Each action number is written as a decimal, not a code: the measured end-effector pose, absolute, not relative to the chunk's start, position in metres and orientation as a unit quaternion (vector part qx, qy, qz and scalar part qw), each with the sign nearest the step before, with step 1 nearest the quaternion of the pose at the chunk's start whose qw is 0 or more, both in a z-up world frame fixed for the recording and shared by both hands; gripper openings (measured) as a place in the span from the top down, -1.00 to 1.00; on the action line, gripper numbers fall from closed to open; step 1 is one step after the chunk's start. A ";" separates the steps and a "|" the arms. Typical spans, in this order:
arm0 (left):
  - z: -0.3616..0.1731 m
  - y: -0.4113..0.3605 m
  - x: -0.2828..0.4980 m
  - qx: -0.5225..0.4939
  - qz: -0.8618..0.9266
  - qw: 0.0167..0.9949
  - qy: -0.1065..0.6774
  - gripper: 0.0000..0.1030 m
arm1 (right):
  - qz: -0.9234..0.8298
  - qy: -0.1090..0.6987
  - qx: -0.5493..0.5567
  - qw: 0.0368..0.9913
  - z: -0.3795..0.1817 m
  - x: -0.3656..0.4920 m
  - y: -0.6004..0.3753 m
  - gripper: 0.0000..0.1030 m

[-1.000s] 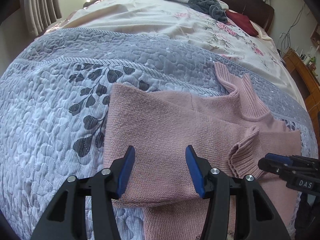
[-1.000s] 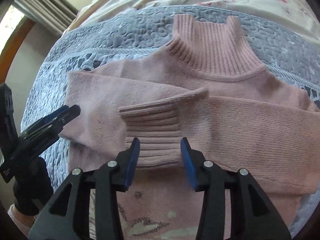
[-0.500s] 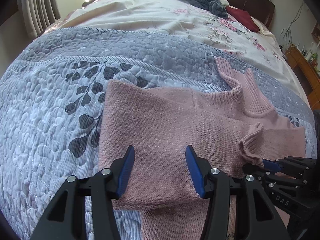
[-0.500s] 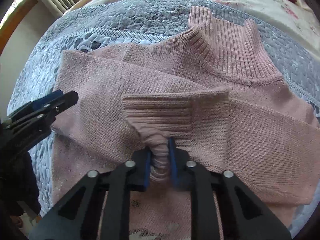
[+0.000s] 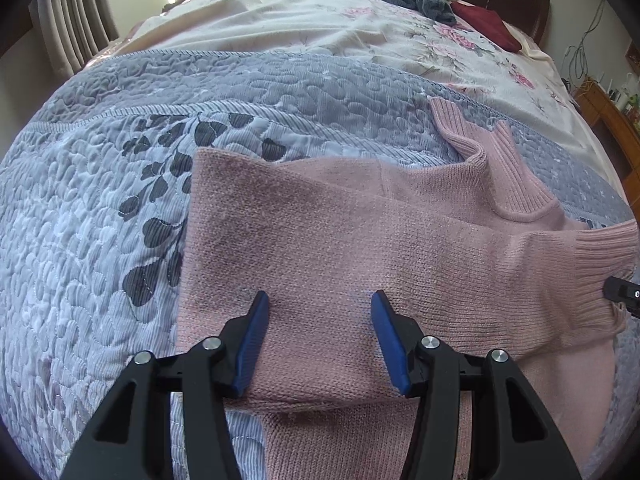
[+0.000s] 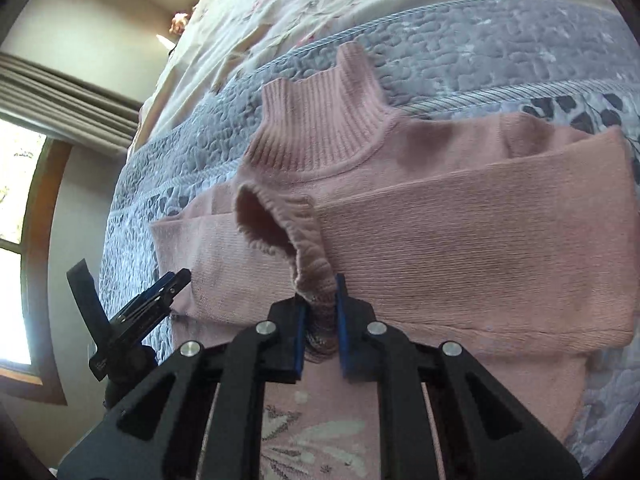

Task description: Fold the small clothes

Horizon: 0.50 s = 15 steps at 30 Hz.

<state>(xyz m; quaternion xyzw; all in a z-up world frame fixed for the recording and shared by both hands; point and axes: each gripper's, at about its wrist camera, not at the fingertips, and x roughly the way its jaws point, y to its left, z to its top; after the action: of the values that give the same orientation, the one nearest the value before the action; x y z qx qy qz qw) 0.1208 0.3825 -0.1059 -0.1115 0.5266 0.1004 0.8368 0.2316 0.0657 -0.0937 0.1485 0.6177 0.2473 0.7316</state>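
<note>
Sweater (image 5: 360,240) flat on quilt (image 5: 100,200), sleeves folded across. Cuff (image 6: 288,232) pinched, lifted by right gripper (image 6: 320,312). Left gripper (image 5: 318,336) spread above sleeve.

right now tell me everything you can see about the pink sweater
The pink sweater is a soft knit with a tall ribbed collar. It lies flat on the grey quilt, both sleeves folded across the chest. The right claw is shut on the ribbed cuff of the top sleeve, lifting it so it gapes open. The left claw hovers open over the other sleeve. A pale flower pattern shows lower down.
</note>
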 end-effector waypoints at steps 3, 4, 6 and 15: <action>-0.099 0.376 0.123 -0.111 0.096 0.844 0.516 -0.03 | 0.232 0.623 0.164 0.729 -0.100 0.238 0.038 0.79; -0.097 0.372 0.124 -0.106 0.094 0.846 0.514 -0.03 | 0.227 0.622 0.168 0.731 -0.102 0.240 0.030 0.79; -0.099 0.366 0.128 -0.096 0.088 0.847 0.516 -0.03 | 0.214 0.625 0.175 0.730 -0.107 0.244 0.015 0.80; -0.119 0.355 0.137 -0.076 0.097 0.834 0.538 -0.06 | 0.165 0.658 0.186 0.711 -0.149 0.249 -0.019 0.72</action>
<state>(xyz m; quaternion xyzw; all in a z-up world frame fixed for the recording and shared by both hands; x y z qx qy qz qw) 0.1368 0.3549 -0.1186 -0.0760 0.5381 0.0968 0.8339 0.2493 -0.0193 -0.1491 0.1861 0.6582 0.1650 0.7105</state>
